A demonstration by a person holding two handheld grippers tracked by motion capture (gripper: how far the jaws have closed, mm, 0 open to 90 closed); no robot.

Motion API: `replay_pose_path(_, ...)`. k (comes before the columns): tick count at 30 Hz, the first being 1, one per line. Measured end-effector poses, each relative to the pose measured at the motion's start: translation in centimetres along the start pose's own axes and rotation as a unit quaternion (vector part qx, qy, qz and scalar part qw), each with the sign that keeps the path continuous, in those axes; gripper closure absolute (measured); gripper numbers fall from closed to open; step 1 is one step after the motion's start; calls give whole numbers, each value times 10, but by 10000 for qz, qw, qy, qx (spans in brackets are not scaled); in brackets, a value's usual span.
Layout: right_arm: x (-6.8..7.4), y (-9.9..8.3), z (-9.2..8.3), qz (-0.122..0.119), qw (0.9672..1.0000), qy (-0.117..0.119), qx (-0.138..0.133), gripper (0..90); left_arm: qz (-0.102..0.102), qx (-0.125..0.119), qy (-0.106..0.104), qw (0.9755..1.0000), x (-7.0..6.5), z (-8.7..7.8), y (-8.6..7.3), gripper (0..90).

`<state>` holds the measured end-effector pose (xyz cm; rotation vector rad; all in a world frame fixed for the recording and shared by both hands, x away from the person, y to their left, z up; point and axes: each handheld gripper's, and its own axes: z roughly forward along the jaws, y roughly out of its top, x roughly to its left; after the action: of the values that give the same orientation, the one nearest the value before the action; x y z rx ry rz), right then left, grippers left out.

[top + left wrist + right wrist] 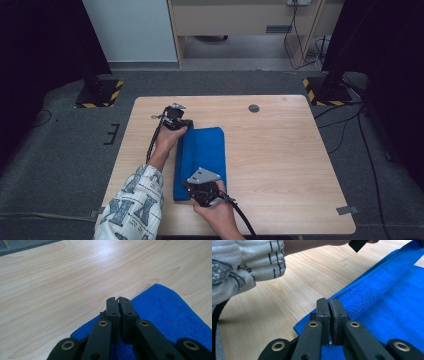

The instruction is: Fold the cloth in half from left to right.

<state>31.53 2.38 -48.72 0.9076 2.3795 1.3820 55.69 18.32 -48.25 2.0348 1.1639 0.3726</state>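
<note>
A blue towel (207, 150) lies folded lengthwise on the wooden table (285, 150), and its left edge rises in a ridge. My left gripper (182, 125) is at the towel's far left corner, its jaws pressed together over the cloth edge (117, 300). My right gripper (192, 187) is at the towel's near end. In the right gripper view its jaws (328, 301) are shut where the raised ridge of towel (372, 282) starts. That ridge runs up to the left gripper (358, 243). No cloth shows in the slit between either pair of pads.
A patterned sleeve (132, 205) crosses the table's near left part. A small dark round cap (254, 108) sits in the tabletop at the far side. Bare wood spreads right of the towel. Stand bases with yellow-black tape (99, 94) flank the table on the carpet.
</note>
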Motion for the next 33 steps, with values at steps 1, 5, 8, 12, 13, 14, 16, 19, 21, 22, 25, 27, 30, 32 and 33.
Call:
replay_pose_path(1, -1, -1, -1, 5, 10000, -21, 1, 873, -6, -12, -12, 10000, -1, 1, 0, 872)
replay_pose_path(5, -5, -6, -4, 32, 10000, -46, 43, 874, 21, 10, -51, 10000, -6, 6, 1, 873)
replay_pose_path(8, -7, -10, -6, 51, 9999, -67, 60, 874, 81, 67, -84, 9999, -10, 9, 3, 873)
replay_pose_path(12, -10, -15, -9, 111, 9999, -74, 72, 874, 189, 56, -120, 9997, -19, 11, 9, 873)
replay_pose_path(13, -11, -15, -9, 134, 9999, -85, 62, 874, 225, 62, -114, 9997, -21, 11, 11, 873)
replay_pose_path(14, -12, -16, -11, 132, 9998, -96, 68, 874, 239, 62, -123, 9996, -23, 12, 12, 873)
replay_pose_path(16, -14, -17, -13, 149, 9998, -123, 59, 874, 240, 52, -147, 9996, -25, 14, 15, 873)
replay_pose_path(19, -17, -18, -17, 195, 9997, -144, 54, 874, 258, 41, -185, 9995, -29, 15, 17, 873)
replay_pose_path(21, -18, -19, -19, 191, 9997, -147, 48, 874, 279, 83, -191, 9994, -31, 18, 17, 873)
replay_pose_path(22, -18, -19, -20, 205, 9997, -152, 46, 874, 266, 100, -193, 9994, -31, 19, 16, 873)
replay_pose_path(25, -19, -20, -22, 212, 9997, -145, 43, 874, 256, 131, -208, 9994, -33, 22, 15, 873)
replay_pose_path(27, -18, -21, -23, 228, 9996, -149, 39, 874, 260, 122, -218, 9993, -35, 24, 15, 873)
replay_pose_path(30, -20, -22, -24, 244, 9996, -150, 57, 873, 256, 100, -222, 9994, -37, 25, 16, 872)
replay_pose_path(32, -23, -23, -25, 271, 9995, -180, 59, 873, 262, 105, -213, 9994, -39, 26, 17, 872)
replay_pose_path(33, -24, -24, -25, 298, 9993, -196, 69, 873, 268, 103, -202, 9994, -39, 26, 17, 872)
